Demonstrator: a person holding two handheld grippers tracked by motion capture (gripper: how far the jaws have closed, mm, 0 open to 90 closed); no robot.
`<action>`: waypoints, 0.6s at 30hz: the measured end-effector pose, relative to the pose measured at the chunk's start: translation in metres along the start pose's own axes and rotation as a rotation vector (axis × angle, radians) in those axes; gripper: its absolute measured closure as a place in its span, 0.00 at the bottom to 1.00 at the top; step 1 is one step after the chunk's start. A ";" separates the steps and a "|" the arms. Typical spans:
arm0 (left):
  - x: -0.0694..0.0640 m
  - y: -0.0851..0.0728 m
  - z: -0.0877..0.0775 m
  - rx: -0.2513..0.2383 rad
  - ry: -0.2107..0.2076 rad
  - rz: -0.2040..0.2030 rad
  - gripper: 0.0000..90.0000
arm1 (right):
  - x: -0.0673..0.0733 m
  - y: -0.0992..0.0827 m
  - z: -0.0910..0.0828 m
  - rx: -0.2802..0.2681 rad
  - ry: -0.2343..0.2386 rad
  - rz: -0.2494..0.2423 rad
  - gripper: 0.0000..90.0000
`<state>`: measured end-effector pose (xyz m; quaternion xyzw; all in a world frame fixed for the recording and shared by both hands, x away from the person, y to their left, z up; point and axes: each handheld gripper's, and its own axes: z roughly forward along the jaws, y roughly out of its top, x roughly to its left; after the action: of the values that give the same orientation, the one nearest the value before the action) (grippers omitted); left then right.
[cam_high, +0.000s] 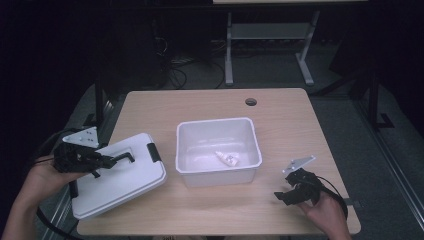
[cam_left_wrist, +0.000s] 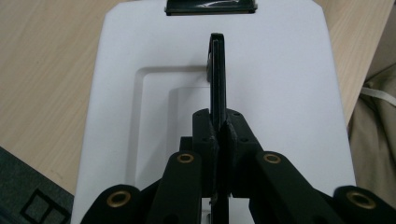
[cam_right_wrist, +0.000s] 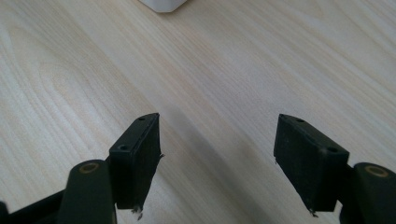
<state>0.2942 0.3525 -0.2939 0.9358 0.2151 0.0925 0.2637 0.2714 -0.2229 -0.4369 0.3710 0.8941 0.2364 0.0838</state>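
High view puts your right tool (cam_high: 289, 194) idle near the desk's (cam_high: 210, 210) near-right edge, jaws apart and empty. Your left tool (cam_high: 107, 161) pinches the white lid's (cam_high: 125, 187) black handle (cam_left_wrist: 217, 74), tilting it beside the open bin (cam_high: 218, 129) farther in.

The left hand (cam_high: 42, 175) comes in from the lower left, forearm angled up and inward, and carries the left gripper (cam_high: 119, 159) roughly level, pointing to the right. In the left gripper view its jaws are pressed together, pinching a thin black handle (cam_left_wrist: 217, 74) that runs straight out from between them. The right hand (cam_high: 325, 215) sits low at the lower right, its right gripper (cam_high: 282, 195) aimed left and slightly down. Its jaws stand apart, with nothing between them.
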 end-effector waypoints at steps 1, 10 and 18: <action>-0.001 0.003 -0.003 -0.006 0.002 0.007 0.93 | 0.000 0.000 0.000 0.001 0.000 -0.002 0.34; -0.002 0.021 -0.022 -0.030 -0.003 0.041 0.93 | 0.001 0.001 -0.001 0.000 0.001 -0.005 0.34; -0.003 0.035 -0.031 -0.053 -0.008 0.058 0.93 | 0.001 0.001 -0.001 -0.001 0.002 -0.007 0.34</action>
<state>0.2953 0.3388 -0.2494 0.9347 0.1844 0.1021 0.2863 0.2710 -0.2219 -0.4358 0.3674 0.8955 0.2369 0.0838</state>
